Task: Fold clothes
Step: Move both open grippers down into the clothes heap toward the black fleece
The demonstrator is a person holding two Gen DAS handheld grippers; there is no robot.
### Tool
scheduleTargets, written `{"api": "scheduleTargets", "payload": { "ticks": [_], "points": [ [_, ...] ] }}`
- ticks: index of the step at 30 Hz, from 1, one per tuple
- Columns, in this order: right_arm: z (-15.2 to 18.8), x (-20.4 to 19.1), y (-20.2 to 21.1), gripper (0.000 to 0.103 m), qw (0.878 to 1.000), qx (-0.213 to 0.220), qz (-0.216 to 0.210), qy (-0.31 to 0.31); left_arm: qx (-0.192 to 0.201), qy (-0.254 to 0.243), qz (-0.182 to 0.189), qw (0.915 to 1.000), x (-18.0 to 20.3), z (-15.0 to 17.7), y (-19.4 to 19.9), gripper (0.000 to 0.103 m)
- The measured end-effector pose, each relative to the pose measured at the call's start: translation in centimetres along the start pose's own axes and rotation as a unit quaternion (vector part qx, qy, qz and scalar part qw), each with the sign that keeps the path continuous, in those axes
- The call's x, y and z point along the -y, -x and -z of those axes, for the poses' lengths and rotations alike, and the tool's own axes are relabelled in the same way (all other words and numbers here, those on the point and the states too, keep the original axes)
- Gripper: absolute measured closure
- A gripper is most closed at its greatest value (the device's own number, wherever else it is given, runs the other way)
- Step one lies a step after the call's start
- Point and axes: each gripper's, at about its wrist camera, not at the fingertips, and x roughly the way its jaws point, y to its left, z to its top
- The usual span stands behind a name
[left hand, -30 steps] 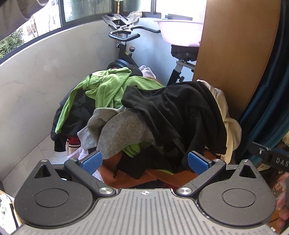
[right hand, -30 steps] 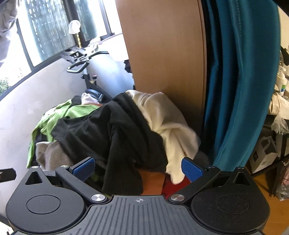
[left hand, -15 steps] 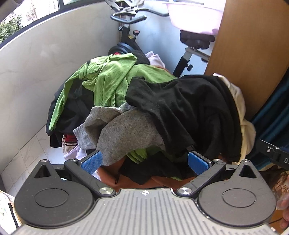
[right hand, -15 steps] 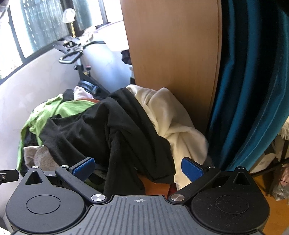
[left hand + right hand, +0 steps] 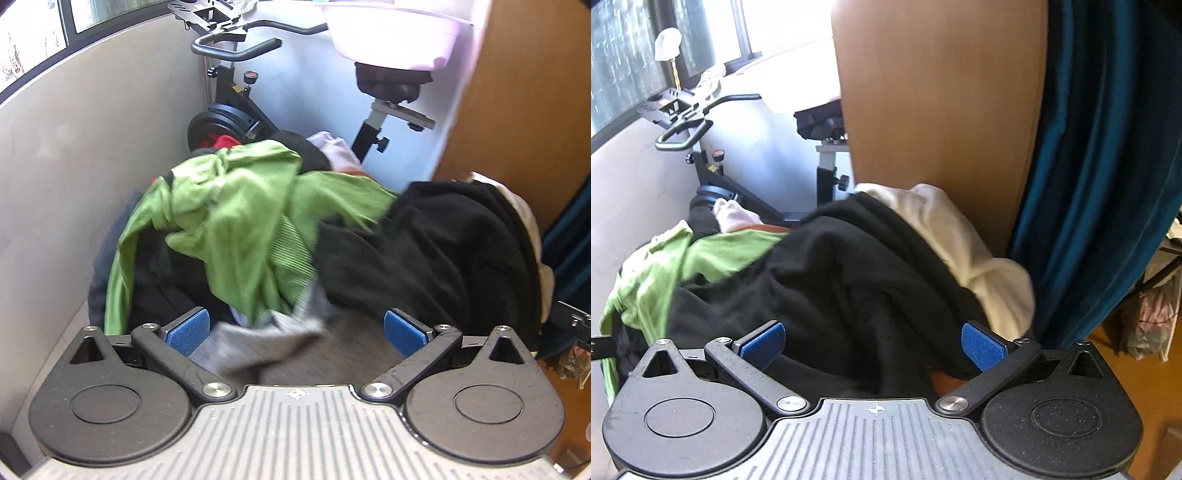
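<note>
Left gripper (image 5: 297, 328): jaws spread wide, nothing clamped; blue textured pads (image 5: 188, 329) are seen either side of a grey knit garment (image 5: 288, 347), which is blurred and lies between them; contact cannot be told. Right gripper (image 5: 873, 345): jaws likewise wide and empty, blue ribbed pads (image 5: 982, 349) framing a black fleece-like garment (image 5: 849, 280). No legible writing or brand is seen; only a crosshair mark is printed on each grey ribbed gripper body. The clothes pile is taken as landmark. Its top left is covered by a lime green ribbed garment (image 5: 240, 221), crumpled; the black garment is draped over the pile's right half; a cream soft garment (image 5: 960, 243) is heaped at the pile's right edge against a smooth wood-grain panel (image 5: 942, 92). Right of that panel a teal curtain (image 5: 1100, 147) is hung in vertical folds. Behind the pile an exercise bike (image 5: 229, 92) is stood, black metal frame with curved handlebar. A pale pink plastic basin (image 5: 399, 29) is set above the bike saddle.
</note>
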Motion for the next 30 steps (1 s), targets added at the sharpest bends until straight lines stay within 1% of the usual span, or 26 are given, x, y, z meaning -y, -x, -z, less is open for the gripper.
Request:
{"api": "scheduleTargets", "payload": {
  "ticks": [3,8,10,11,14,16,18,21,24,26,30],
  "points": [
    [0.1,-2.6,-0.2,0.001,1.000,0.006,0.007,-0.008,-0.007,-0.012,0.006,0.9999,-2.3,-1.1,-1.2,0.000],
    [0.6,-4.7,-1.2,0.001,0.999,-0.016,0.028,-0.019,-0.019,-0.020,0.032,0.9991,-5.2,-1.8,-3.6,0.000],
    [0.7,-4.3,-1.5,0.001,0.998,-0.023,0.039,-0.035,-0.026,-0.022,0.043,0.9985,-6.4,-2.0,-4.8,0.000],
    [0.7,-3.9,-1.6,0.001,0.998,-0.025,0.046,-0.045,-0.025,-0.033,0.048,0.9980,-6.6,-2.2,-5.2,0.000],
    [0.8,-2.6,-2.1,0.001,0.994,-0.030,0.075,-0.071,-0.009,-0.071,0.061,0.9955,-6.8,-3.1,-6.3,0.000],
    [1.0,-1.7,-2.6,0.001,0.991,-0.032,0.096,-0.083,-0.006,-0.078,0.065,0.9948,-6.6,-3.8,-7.3,0.000],
    [1.3,-1.0,-3.1,0.001,0.990,-0.033,0.109,-0.087,-0.014,-0.067,0.077,0.9947,-6.7,-4.3,-8.8,0.000],
    [1.5,-0.3,-4.3,0.001,0.989,-0.037,0.118,-0.081,-0.028,-0.044,0.094,0.9942,-6.7,-4.6,-11.2,0.000],
    [1.2,-0.2,-6.3,0.001,0.991,-0.039,0.110,-0.063,-0.034,-0.029,0.099,0.9941,-6.5,-4.5,-13.2,0.000],
    [0.7,-0.4,-7.9,0.001,0.993,-0.039,0.102,-0.045,-0.039,-0.018,0.094,0.9947,-6.5,-4.6,-14.4,0.000],
    [-0.4,-1.4,-11.5,0.001,0.996,-0.028,0.086,-0.001,-0.025,-0.014,0.074,0.9968,-6.3,-4.9,-16.0,0.000]
  ]
}}
